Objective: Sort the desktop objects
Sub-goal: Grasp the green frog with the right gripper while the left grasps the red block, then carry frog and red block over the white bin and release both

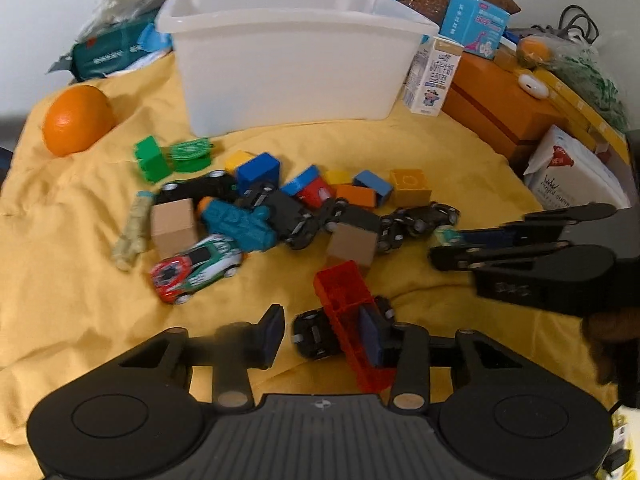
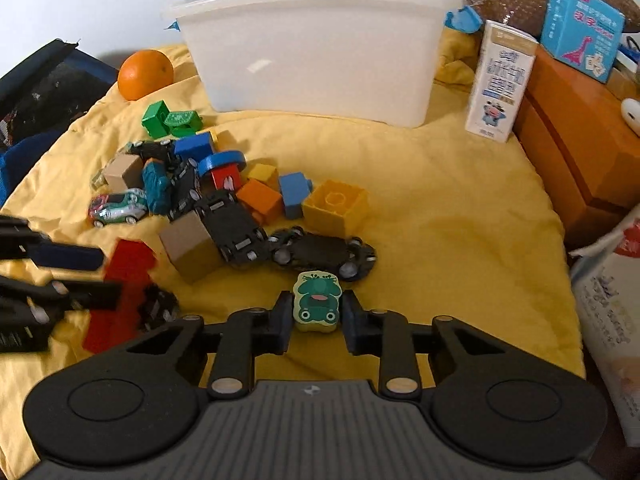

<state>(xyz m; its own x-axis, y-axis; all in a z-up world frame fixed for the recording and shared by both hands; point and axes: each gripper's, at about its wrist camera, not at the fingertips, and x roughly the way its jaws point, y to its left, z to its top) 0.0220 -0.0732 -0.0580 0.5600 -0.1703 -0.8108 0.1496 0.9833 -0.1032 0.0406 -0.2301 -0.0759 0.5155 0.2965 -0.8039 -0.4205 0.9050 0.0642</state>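
Observation:
My left gripper point(image 1: 322, 336) is open low over the yellow cloth. A red see-through toy truck point(image 1: 344, 300) with a black cab lies between its fingers, tight against the right pad point(image 1: 370, 338). In the right wrist view that truck point(image 2: 128, 264) sits at the tips of the left gripper point(image 2: 108, 276). My right gripper point(image 2: 319, 316) is shut on a green frog block point(image 2: 318, 300), its pads pressed to both sides. A pile of toy cars and bricks point(image 1: 280, 208) lies mid-cloth. The white plastic bin point(image 1: 288, 60) stands behind it.
An orange point(image 1: 76, 120) rests at the far left. A milk carton point(image 2: 500, 84) and an orange box point(image 2: 576, 160) stand to the right of the bin point(image 2: 320, 40). A white paper bag point(image 2: 612, 300) crowds the right edge. Bare cloth point(image 2: 460, 220) lies right of the pile.

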